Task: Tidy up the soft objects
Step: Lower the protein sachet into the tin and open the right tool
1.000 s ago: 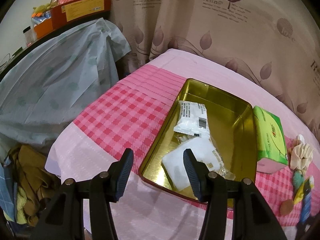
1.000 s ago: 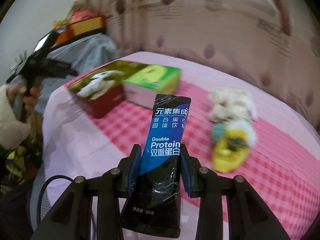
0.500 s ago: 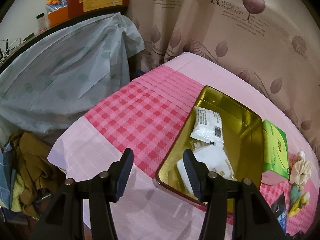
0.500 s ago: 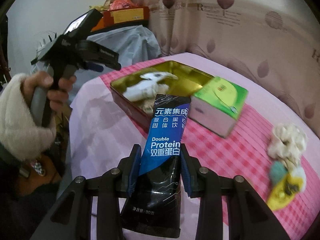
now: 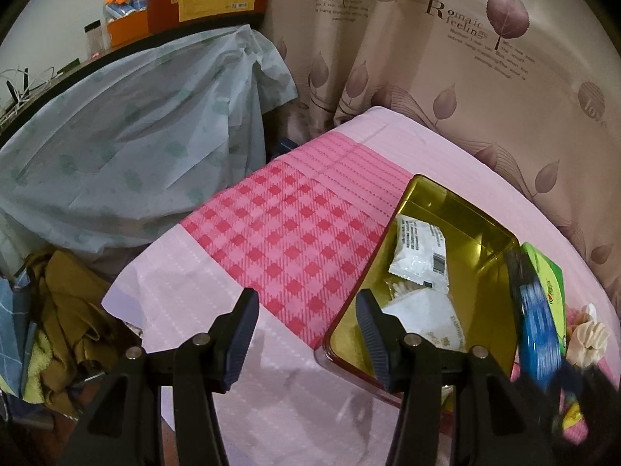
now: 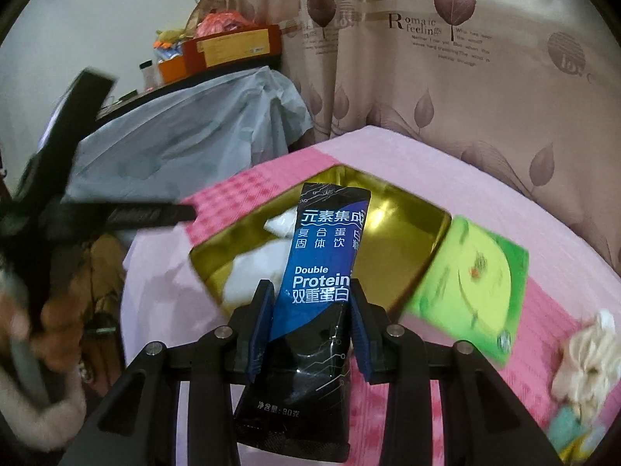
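The right gripper [image 6: 310, 318] clenches the sachet [image 6: 322, 272] upright, long axis pointing at the tin [image 6: 403, 229] just ahead and below; the left gripper [image 5: 306, 338] hangs released beside the tin's near corner.

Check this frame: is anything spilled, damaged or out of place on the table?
Nothing stands out. The protein sachet sits intact in the right gripper over the gold tin, which holds white packets. The left gripper is open and empty.
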The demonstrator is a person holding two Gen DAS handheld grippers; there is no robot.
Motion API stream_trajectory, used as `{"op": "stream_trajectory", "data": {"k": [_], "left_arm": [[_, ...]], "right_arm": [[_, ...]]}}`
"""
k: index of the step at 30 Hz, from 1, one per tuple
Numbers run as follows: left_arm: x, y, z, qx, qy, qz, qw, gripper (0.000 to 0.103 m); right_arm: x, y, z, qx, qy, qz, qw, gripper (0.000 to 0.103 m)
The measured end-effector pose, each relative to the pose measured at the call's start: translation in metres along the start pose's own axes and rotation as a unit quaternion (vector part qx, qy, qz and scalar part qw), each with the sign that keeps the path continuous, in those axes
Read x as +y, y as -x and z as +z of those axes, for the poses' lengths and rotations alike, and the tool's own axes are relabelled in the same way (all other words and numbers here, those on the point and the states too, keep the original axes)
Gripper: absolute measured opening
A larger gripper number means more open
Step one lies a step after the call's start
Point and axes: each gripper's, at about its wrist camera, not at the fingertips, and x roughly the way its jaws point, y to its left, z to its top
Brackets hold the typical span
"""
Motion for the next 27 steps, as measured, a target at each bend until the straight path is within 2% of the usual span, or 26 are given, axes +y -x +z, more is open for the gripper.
{"op": "stream_trajectory", "data": {"k": [5, 15, 27], "left_arm": [[0.0, 0.0, 0.001, 0.0, 0.002, 0.0, 1.0, 0.053], [0.001, 0.0, 0.002, 0.0, 0.002, 0.003, 1.0, 0.053], [0.001, 0.0, 0.001, 0.006, 0.002, -0.002, 1.0, 0.053]], "right_arm": [[-0.015, -0.03, 0.025, 0.009, -0.009, -0.016, 1.0, 0.034], [-0.032, -0.074, 0.047, 0.029, -0.046, -0.025, 0.998, 0.034], [-0.041, -0.109, 0.051, 0.059, -0.051, -0.037, 0.996, 0.035]]}}
